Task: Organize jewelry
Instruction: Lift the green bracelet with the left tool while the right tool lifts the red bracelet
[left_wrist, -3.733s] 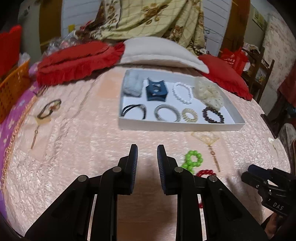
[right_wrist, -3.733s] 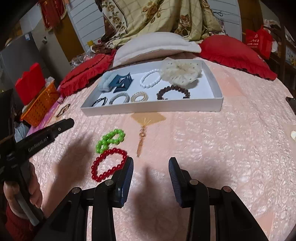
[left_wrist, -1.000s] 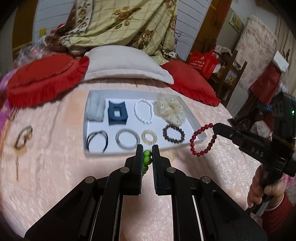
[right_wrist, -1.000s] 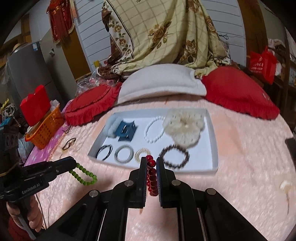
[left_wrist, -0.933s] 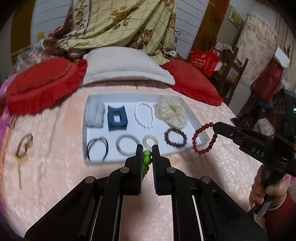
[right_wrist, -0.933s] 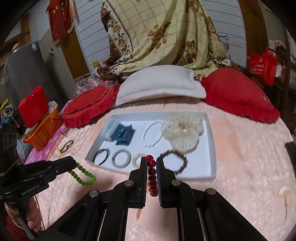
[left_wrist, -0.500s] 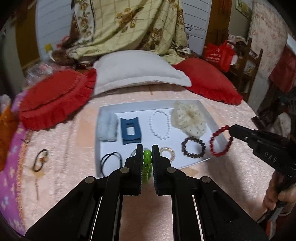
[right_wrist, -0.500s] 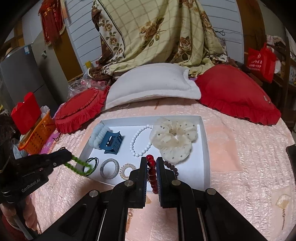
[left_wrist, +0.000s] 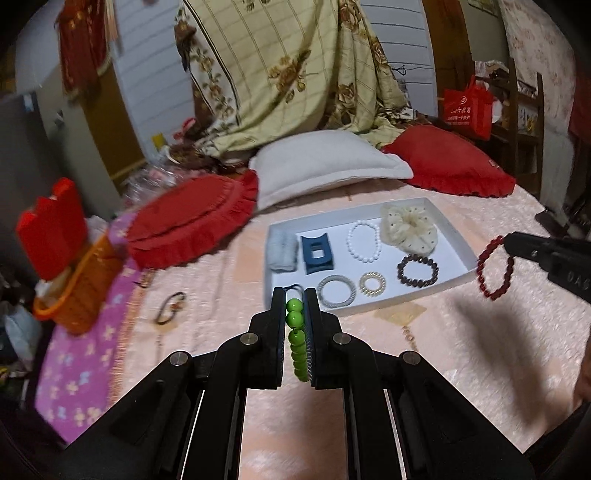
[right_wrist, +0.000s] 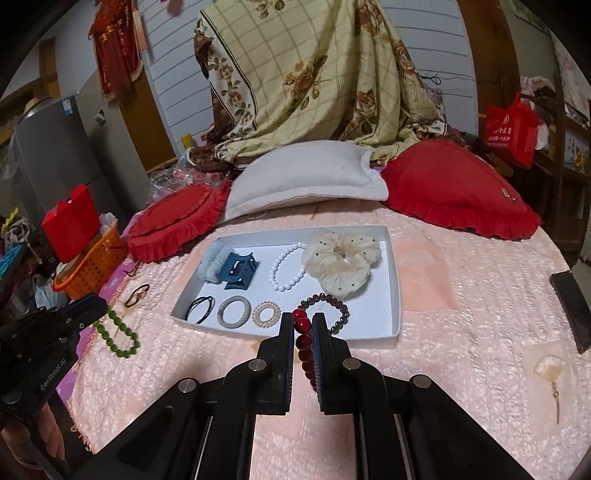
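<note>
Carrying two bracelets above the bedspread: our left gripper (left_wrist: 294, 306) clamps the green bead bracelet (left_wrist: 297, 343), our right gripper (right_wrist: 303, 325) the red bead bracelet (right_wrist: 304, 343). The shallow white cardboard tray (right_wrist: 392, 295) already holds eight pieces; these two remain.

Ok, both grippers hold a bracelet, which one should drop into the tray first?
Right, probably. The right gripper with the red bracelet sits at the white tray edge by its bare corner; the left gripper, holding the green bracelet, faces filled spots.
</note>
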